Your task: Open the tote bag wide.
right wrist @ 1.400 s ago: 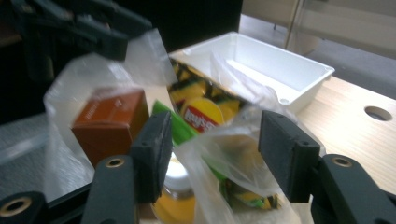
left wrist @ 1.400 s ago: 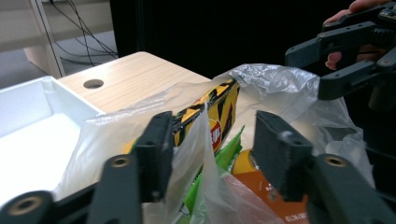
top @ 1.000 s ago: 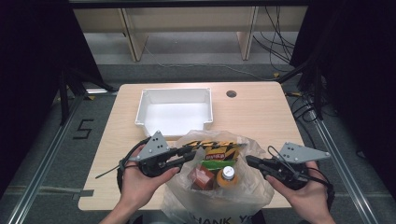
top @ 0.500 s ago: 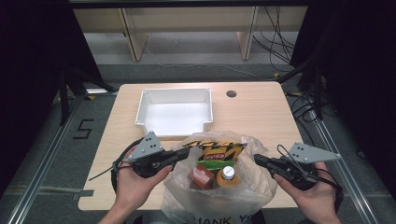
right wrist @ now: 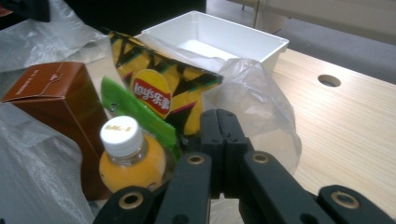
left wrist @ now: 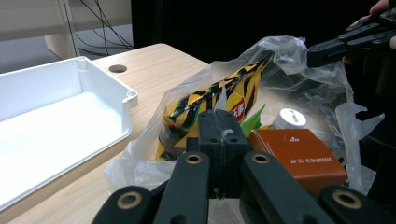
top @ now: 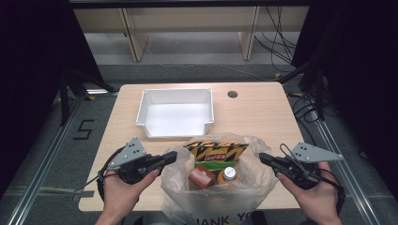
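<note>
A clear plastic bag stands at the table's front middle with its mouth spread wide. Inside are a yellow and black chip bag, a brown box and an orange drink bottle with a white cap. My left gripper is shut at the bag's left rim, with a wisp of plastic at its tips. My right gripper is shut at the right rim, its tips against the plastic. In the right gripper view, the bottle and box stand upright beside the chip bag.
An empty white tray sits behind the bag near the table's middle. A round cable hole lies at the back right. Bare tabletop runs to the right of the tray. Black curtains and cables flank the table.
Both hands have moved apart, the left one further, and the bag's mouth has stretched wider between them. The things inside show more plainly.
</note>
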Action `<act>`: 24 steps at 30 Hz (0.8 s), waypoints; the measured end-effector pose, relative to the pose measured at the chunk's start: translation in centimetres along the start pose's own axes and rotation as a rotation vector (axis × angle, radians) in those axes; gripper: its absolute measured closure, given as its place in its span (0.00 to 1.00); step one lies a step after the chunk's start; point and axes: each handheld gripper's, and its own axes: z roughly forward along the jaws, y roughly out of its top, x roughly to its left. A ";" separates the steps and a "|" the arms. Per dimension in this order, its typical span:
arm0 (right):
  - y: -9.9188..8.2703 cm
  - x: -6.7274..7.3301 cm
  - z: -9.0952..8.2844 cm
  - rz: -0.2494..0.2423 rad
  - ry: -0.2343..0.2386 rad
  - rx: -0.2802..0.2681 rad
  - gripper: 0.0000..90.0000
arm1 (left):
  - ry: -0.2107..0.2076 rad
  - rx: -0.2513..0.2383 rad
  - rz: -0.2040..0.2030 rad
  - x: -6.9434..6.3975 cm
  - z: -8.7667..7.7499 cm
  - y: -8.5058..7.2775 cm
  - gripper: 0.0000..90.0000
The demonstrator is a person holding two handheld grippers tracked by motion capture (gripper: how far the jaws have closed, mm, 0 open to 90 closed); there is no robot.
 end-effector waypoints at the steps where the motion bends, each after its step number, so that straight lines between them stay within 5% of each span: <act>1: 0.0 0.1 0.0 0.030 0.004 -0.015 1.00 | -0.001 0.000 0.000 0.0 0.0 -0.1 1.00; 4: -0.1 -0.2 -0.1 0.007 -0.034 -0.028 1.00 | -0.008 0.008 0.002 -0.1 0.2 -0.5 1.00; 8: -0.6 -0.5 0.4 0.022 -0.020 0.040 1.00 | 0.003 0.015 -0.013 -0.1 0.4 -1.2 1.00; 19: -1.9 -1.2 1.8 0.056 -0.008 0.110 1.00 | 0.031 0.041 -0.066 0.9 0.8 -3.2 1.00; 24: -2.3 -1.8 2.3 0.027 -0.004 0.127 1.00 | 0.046 0.065 -0.098 1.7 1.2 -4.7 1.00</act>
